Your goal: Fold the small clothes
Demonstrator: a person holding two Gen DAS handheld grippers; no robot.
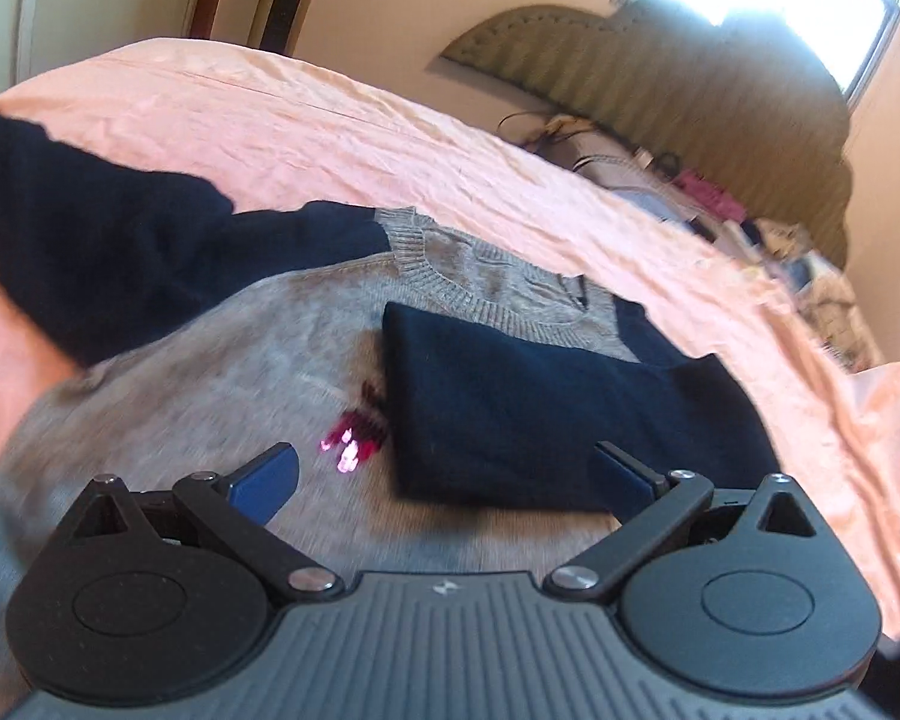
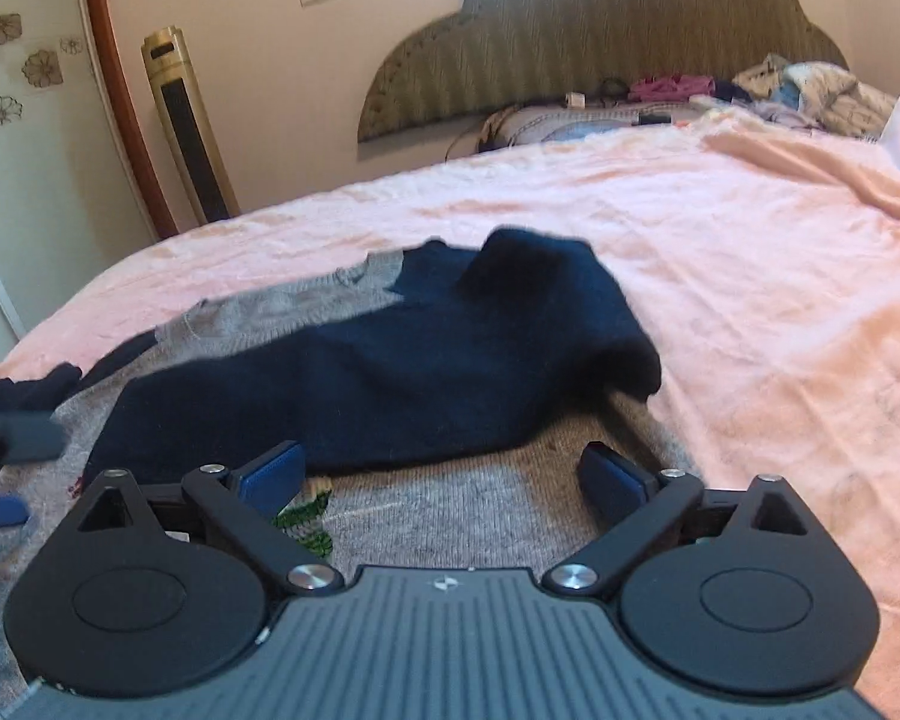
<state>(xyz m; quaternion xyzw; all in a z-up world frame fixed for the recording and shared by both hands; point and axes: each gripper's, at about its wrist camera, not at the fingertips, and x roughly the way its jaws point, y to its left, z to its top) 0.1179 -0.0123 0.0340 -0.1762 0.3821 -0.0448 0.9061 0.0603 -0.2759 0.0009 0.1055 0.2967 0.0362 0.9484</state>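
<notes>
We have a small grey knit sweater (image 1: 222, 354) with navy sleeves lying flat on the pink bedsheet (image 1: 306, 120), neckline toward the headboard (image 2: 600, 18) and well in from the bed's edges. One navy sleeve (image 1: 540, 414) is already laid across the chest, covering part of a sequinned motif (image 1: 354, 438); the other navy sleeve (image 1: 90, 228) is spread out toward the bed's side edge, not yet folded. In the right wrist view the folded sleeve (image 2: 390, 372) sits bunched and humped near the shoulder rather than flat. Our right gripper (image 2: 444, 474) stands wide apart with nothing between its blue pads, low over the grey body just below that sleeve. Our left gripper (image 1: 444, 474) is equally wide and empty, above the chest. We judge the step in hand to be the second sleeve: to do it well we should take it near the cuff, carry it across so it lies level with the first, and keep the shoulder seam as the crease. Smoothing the hump on the folded sleeve first would likely keep the later body fold from going lopsided, since soft knit slides and holds wrinkles.
</notes>
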